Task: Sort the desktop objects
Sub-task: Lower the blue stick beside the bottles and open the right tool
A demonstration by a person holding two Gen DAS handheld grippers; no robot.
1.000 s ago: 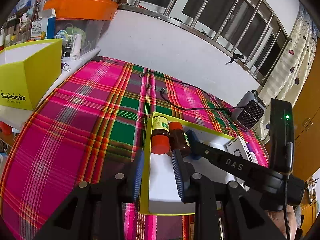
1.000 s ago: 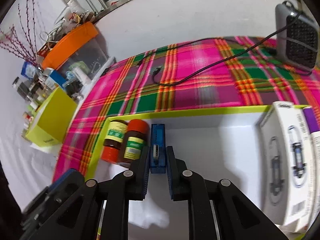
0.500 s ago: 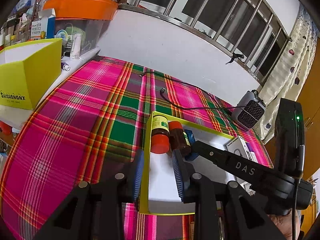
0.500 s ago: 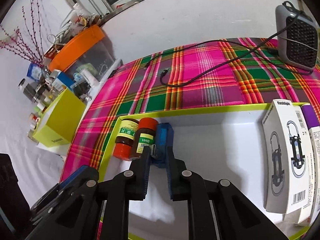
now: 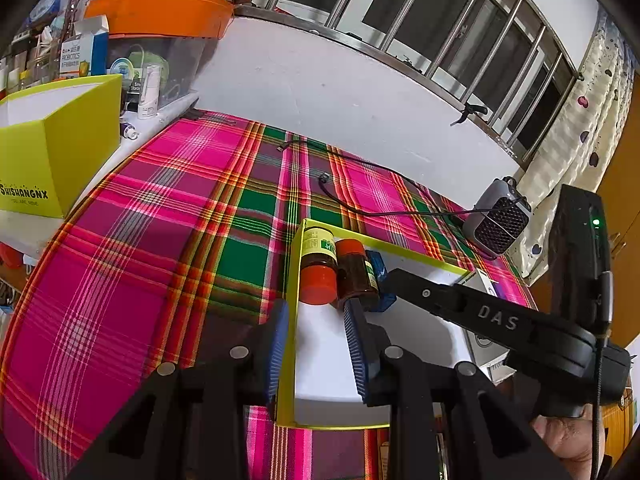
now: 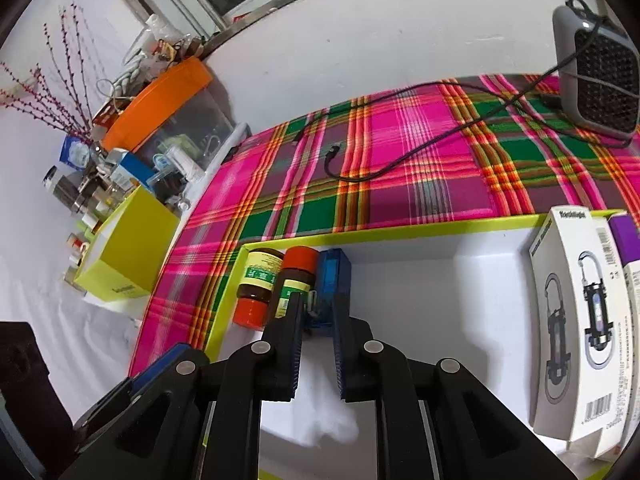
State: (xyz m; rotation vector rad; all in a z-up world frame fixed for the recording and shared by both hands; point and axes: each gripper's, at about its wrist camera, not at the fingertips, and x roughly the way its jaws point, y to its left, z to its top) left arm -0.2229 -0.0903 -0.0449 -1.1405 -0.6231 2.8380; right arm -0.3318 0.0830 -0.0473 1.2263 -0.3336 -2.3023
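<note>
Right tongs [image 6: 316,316] reached into the yellow-rimmed tray [image 6: 400,227], pads parted on either side of the blue box's [image 6: 332,280] near end; whether they still pinched it I could not tell, as a thin gap seemed to show on each side. That blue box lay against the tray's far wall at about 11 o'clock from the tongs, touching a brown bottle with a red cap [image 6: 294,276], which lay beside a second brown bottle with a yellow label [image 6: 258,280] in the tray's far left corner. White retail boxes [image 6: 576,320] lay at 3 o'clock, well apart from the bottles. Left tongs [image 5: 316,344] hung wide apart and empty, straddling the tray's left wall [image 5: 290,320] over the plaid-covered tabletop [image 5: 140,240]. A small grey heater [image 5: 498,220] stood at 2 o'clock.
</note>
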